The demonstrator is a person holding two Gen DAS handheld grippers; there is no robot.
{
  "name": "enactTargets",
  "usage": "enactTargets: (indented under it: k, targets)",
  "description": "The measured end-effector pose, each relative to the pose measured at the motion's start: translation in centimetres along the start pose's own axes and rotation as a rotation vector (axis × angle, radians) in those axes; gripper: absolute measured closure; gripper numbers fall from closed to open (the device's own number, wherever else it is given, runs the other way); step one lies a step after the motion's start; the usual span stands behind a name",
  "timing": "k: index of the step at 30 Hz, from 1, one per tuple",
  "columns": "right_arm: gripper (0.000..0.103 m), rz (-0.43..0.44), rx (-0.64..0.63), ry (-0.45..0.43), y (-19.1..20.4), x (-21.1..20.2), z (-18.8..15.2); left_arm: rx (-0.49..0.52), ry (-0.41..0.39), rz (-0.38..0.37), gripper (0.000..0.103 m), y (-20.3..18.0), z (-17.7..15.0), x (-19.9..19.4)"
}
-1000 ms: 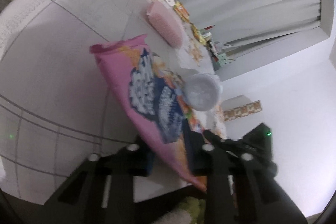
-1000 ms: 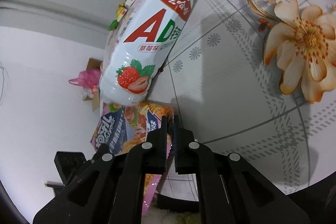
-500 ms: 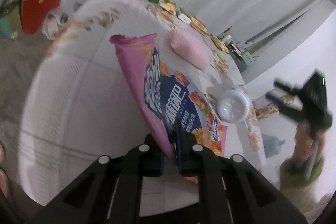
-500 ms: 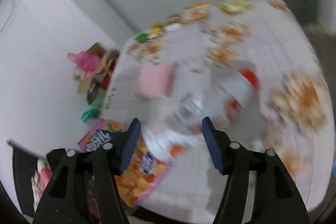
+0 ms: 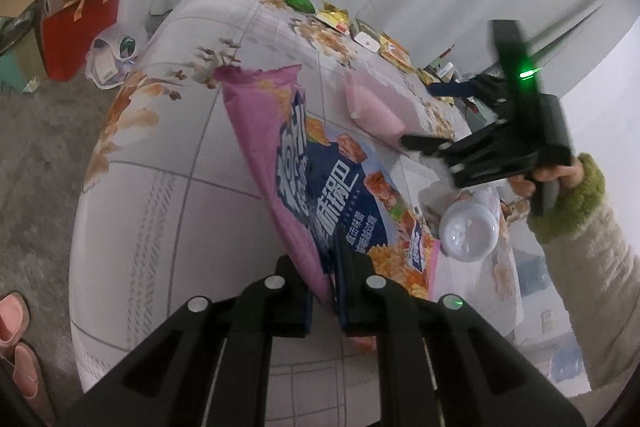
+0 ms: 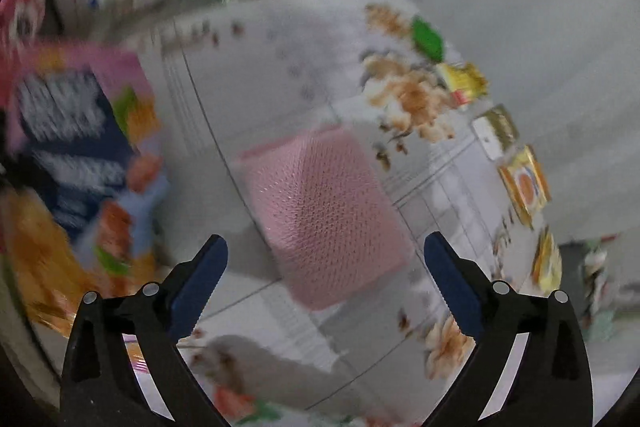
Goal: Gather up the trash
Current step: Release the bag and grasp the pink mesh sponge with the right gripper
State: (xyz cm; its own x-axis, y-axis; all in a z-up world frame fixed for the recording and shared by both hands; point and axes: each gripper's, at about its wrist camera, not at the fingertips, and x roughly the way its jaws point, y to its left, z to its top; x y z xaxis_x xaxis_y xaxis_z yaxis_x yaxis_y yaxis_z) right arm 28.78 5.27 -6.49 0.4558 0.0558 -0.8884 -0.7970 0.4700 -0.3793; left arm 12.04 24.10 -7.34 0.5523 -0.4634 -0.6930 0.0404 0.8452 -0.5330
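Observation:
My left gripper [image 5: 325, 287] is shut on the near edge of a pink and blue snack bag [image 5: 320, 179] and holds it above the floral table [image 5: 160, 187]. The bag also shows blurred at the left of the right wrist view [image 6: 76, 155]. My right gripper [image 6: 324, 279] is open and empty, above a pink tissue pack [image 6: 320, 211]. In the left wrist view the right gripper [image 5: 424, 143] hovers over that pink pack [image 5: 372, 103]. A white strawberry drink bottle [image 5: 472, 227] lies on the table beside the bag.
Several small wrappers [image 5: 336, 17] lie along the table's far edge, also in the right wrist view [image 6: 520, 183]. A red paper bag [image 5: 80, 23] and boxes stand on the floor at the left. White curtains hang behind the table.
My right gripper has opened, left the bottle and swung over the pink tissue pack. My left gripper has closed on the snack bag and lifted it.

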Motion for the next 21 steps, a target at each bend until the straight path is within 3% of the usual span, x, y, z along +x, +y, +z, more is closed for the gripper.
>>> enactTargets:
  k: [4,12,21]
  targets:
    - [0.008,0.058,-0.003,0.011,-1.3,1.5,1.0,0.005,0.0,-0.006,0.095,-0.3,0.4,0.0]
    - [0.008,0.199,0.115,0.032,-2.8,4.2,1.8,0.017,-0.018,-0.012,0.095,-0.6,1.0,-0.1]
    - [0.019,0.241,0.367,-0.093,-6.1,1.8,-0.2,0.003,-0.099,-0.018,0.101,-0.9,2.2,-2.4]
